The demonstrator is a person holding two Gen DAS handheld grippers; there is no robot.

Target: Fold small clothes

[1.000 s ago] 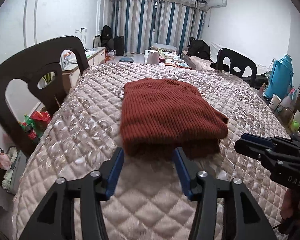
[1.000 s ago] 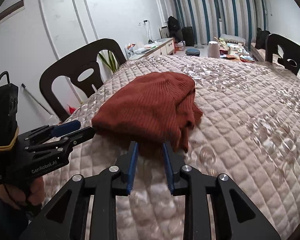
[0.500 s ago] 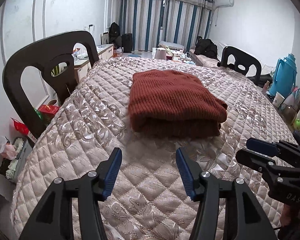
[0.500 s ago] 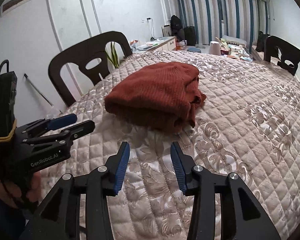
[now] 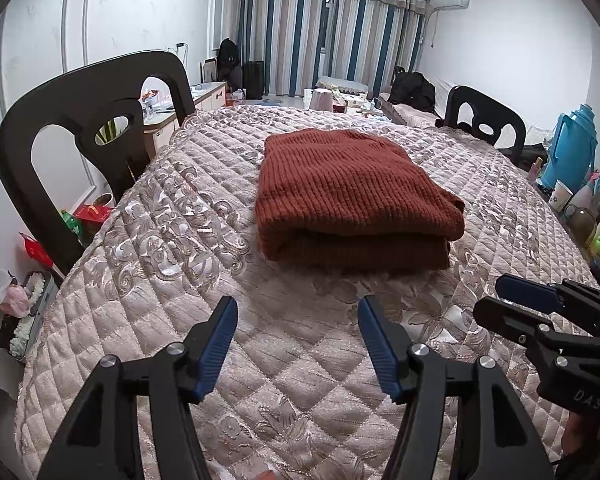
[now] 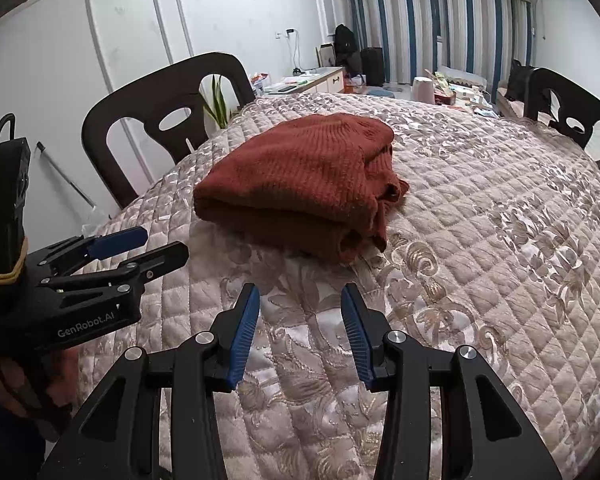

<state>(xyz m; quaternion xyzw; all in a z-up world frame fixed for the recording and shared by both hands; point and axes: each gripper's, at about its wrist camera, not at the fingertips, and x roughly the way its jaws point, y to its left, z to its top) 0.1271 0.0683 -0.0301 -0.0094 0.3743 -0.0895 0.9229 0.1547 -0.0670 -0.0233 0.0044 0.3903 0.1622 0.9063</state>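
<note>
Grippers hang low over the quilt [image 5: 148, 264]: my left gripper [image 5: 298, 330] and right gripper [image 6: 300, 320] both gape, holding nothing. My red sweater [image 5: 348, 188] lies folded, just ahead.

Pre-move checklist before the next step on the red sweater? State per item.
1. Left tongs open and empty: ok.
2. Right tongs open and empty: ok.
3. Both tongs clear of the sweater, with bare quilted cover between: ok.
4. Sweater folded into a flat stack, near fold edge even: ok.
5. Right side of the stack tidy: not ok; in the right wrist view loose layers bunch out there.
6. Far edge of the fold aligned: cannot tell, hidden behind the stack.
</note>
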